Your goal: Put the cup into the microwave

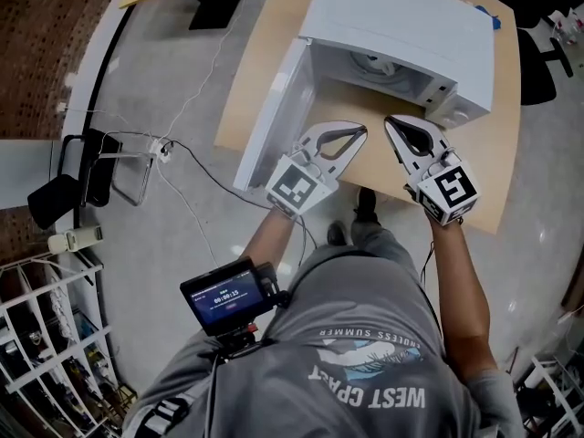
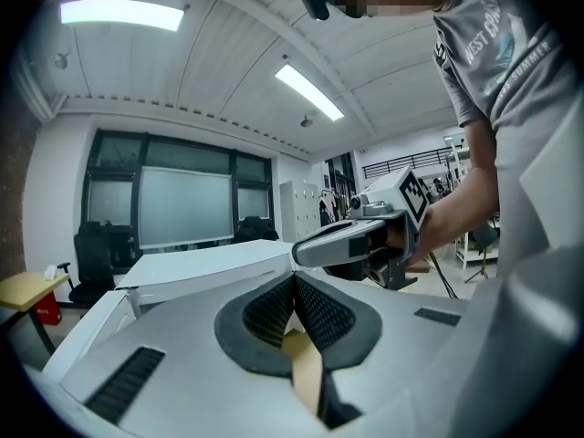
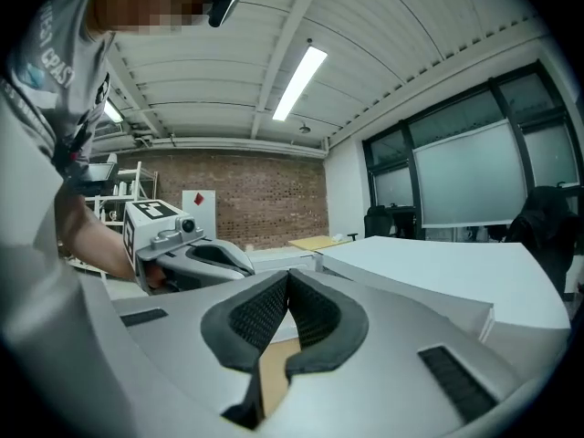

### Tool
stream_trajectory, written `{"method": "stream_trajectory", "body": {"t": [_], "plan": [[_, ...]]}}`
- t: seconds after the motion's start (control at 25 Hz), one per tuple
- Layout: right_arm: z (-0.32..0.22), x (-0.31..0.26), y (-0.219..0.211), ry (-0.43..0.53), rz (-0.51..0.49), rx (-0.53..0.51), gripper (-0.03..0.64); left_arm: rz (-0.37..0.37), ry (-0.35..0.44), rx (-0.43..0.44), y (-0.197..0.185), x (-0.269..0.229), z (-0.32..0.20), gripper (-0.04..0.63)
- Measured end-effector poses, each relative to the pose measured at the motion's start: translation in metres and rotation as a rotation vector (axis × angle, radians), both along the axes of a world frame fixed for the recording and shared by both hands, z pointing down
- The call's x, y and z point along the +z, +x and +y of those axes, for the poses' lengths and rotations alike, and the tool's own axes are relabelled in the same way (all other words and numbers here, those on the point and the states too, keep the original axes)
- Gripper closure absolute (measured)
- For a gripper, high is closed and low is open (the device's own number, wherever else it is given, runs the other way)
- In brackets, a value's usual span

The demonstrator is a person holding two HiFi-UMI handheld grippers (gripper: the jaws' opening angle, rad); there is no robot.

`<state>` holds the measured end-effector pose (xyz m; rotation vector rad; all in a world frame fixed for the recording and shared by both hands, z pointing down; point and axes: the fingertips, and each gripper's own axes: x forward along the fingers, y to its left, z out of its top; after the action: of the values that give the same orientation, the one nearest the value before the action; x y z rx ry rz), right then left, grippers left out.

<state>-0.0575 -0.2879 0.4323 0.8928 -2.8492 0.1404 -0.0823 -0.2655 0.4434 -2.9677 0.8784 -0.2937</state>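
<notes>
Holding both grippers up in front of the open microwave, over the near edge of the bench.

Left gripper: fingers together, mesh pads meeting at the tips, nothing between them. Right gripper: same, fingers together and empty. Both point roughly level toward the cavity. Their tips are near each other but apart, just outside the opening. Marker cubes ride at the back of each gripper, by the person's hands.

The microwave is white and sits on the wooden bench. Its door is swung wide open, to the left in the head view.

Cup: neither gripper has it. A round pale shape shows inside the cavity in the head view, but it's too small to tell whether it's the cup or part of the oven. The gripper views show only the microwave's white top and the other gripper.

Off the bench there's a grey floor and a thin white cable running to a power strip. A small camera with a lit screen is mounted at the person's waist.
</notes>
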Motion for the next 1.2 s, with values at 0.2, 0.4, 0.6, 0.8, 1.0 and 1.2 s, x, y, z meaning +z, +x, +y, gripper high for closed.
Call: {"method": "stream_trajectory", "body": {"t": [0.2, 0.4, 0.6, 0.8, 1.0, 1.2], "plan": [[0.04, -0.032, -0.001, 0.02, -0.031, -0.016, 0.598, 0.002, 0.035, 0.016, 0.002, -0.017, 0.027, 0.574], [0.076, -0.047, 0.01, 0.018, -0.049, 0.007, 0.598, 0.003, 0.057, 0.035, 0.007, -0.031, 0.055, 0.574], [0.118, -0.056, 0.017, 0.027, -0.044, 0.017, 0.598, -0.009, 0.063, 0.052, 0.009, -0.034, 0.085, 0.574], [0.151, -0.058, 0.024, 0.018, -0.044, 0.026, 0.598, -0.009, 0.072, 0.06, 0.014, -0.04, 0.112, 0.574], [0.178, -0.068, 0.027, 0.023, -0.047, 0.037, 0.598, -0.01, 0.091, 0.069, 0.016, -0.045, 0.139, 0.574], [0.205, -0.075, 0.03, 0.038, -0.047, 0.046, 0.598, -0.016, 0.087, 0.08, 0.019, -0.046, 0.166, 0.574]]}}
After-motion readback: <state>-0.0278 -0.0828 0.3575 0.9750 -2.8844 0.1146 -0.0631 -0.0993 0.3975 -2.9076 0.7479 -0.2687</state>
